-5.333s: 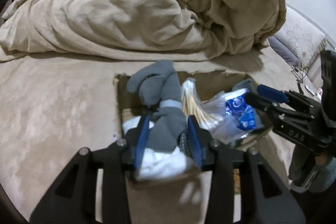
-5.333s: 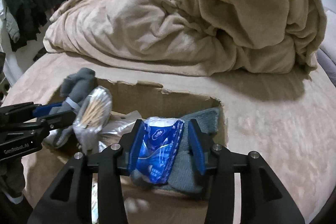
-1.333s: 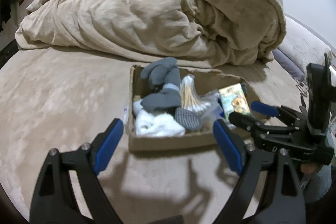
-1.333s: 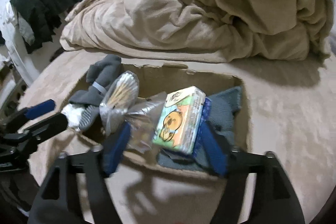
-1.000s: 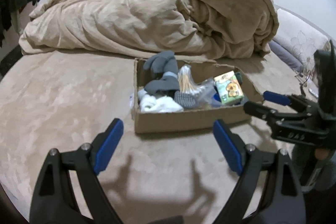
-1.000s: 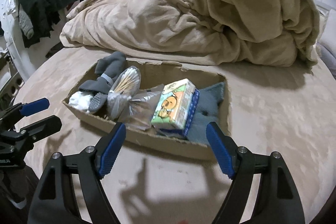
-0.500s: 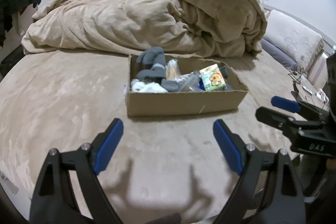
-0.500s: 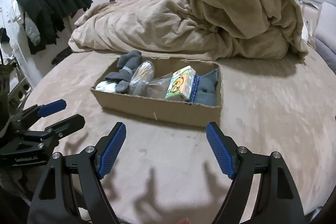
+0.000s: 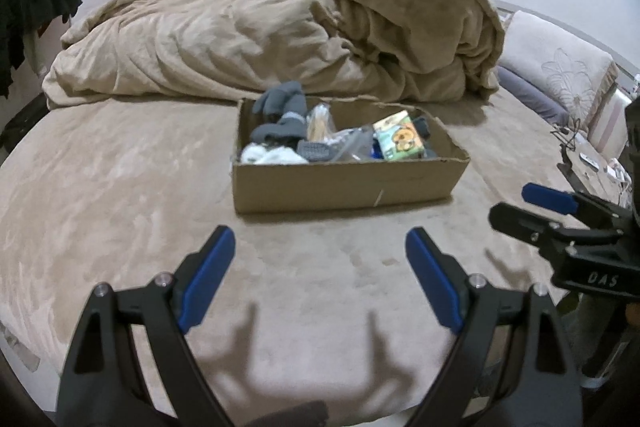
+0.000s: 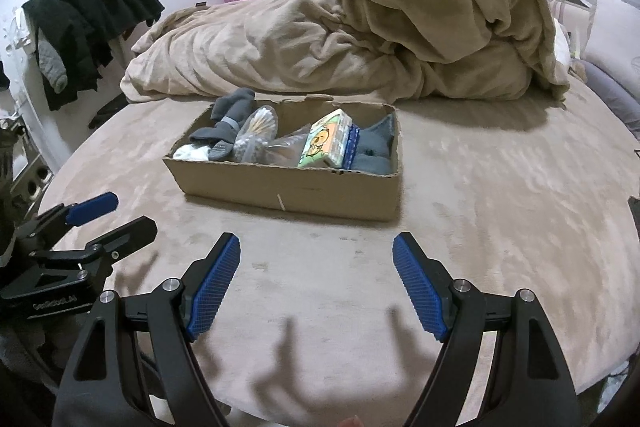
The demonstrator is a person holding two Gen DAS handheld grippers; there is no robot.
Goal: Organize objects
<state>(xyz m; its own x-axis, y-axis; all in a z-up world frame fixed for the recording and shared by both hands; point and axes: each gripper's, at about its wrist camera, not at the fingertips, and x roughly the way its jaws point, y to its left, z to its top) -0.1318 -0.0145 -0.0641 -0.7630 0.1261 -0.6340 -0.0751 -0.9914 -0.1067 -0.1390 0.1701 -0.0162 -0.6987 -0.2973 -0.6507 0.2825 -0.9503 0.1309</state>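
A shallow cardboard box [image 9: 344, 187] [image 10: 288, 189] sits on the tan bed. It holds grey socks [image 9: 282, 107] [image 10: 230, 107], a white cloth [image 9: 266, 155], a bag of cotton swabs [image 10: 258, 133] and a tissue pack with a cartoon print [image 9: 400, 141] [image 10: 326, 143]. My left gripper [image 9: 320, 277] is open and empty, well in front of the box. My right gripper [image 10: 316, 281] is open and empty too, also back from the box. Each gripper shows in the other's view, the right [image 9: 560, 215] and the left [image 10: 96, 223].
A big crumpled beige blanket [image 9: 280, 39] [image 10: 360, 27] lies behind the box. Dark clothes [image 10: 88, 19] hang at the left. A pillow [image 9: 560, 75] lies at the right. The bed's front edge runs just below the grippers.
Both grippers let go of their items in the box, opened wide and pulled back toward the bed's front edge. The box now looks farther away.
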